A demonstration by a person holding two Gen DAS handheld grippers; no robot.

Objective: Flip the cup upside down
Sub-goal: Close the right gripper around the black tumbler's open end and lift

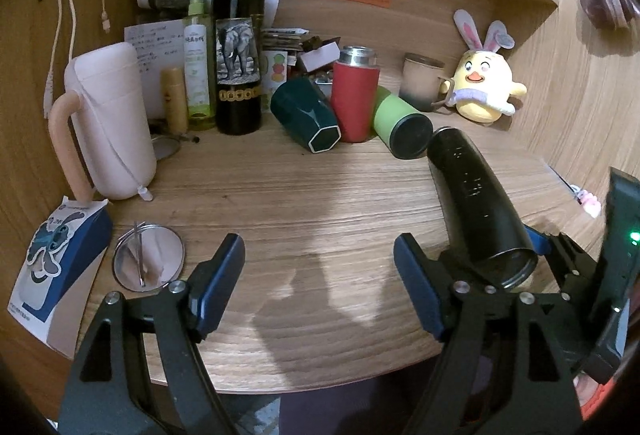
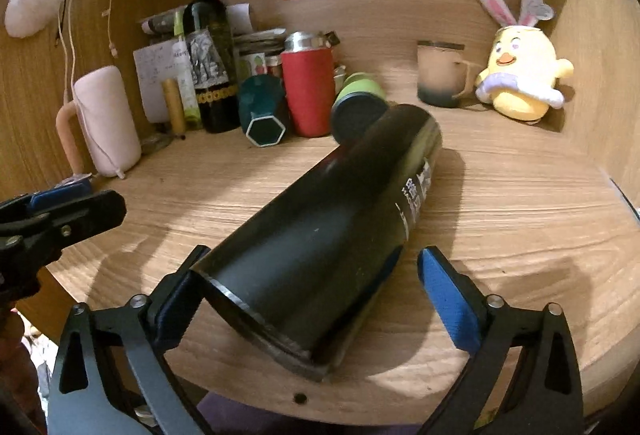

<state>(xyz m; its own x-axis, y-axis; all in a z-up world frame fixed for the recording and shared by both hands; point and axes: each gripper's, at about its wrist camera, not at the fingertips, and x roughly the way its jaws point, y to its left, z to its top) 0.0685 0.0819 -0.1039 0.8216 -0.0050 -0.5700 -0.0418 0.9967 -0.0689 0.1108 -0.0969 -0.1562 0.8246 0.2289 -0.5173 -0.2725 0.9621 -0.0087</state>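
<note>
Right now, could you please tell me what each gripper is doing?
Left gripper: open, holding nothing.
Right gripper: fingers around the tilted black cup; grip cannot be told.

Background clutter on tabletop [image 1: 304, 195]
Wine bottle [image 1: 238, 47] upright at back; teal cup [image 1: 306, 115] and green tumbler [image 1: 402, 127] on their sides flanking red flask [image 1: 354, 99]; chick plush [image 1: 486, 87] beside beige mug [image 1: 422, 83]; pink jug [image 1: 108, 123] left

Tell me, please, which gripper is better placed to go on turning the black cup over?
The right gripper: the tilted black cup lies between its fingers, though a gap shows beside the right one. The left gripper is open over bare desk, beside the cup.
</note>
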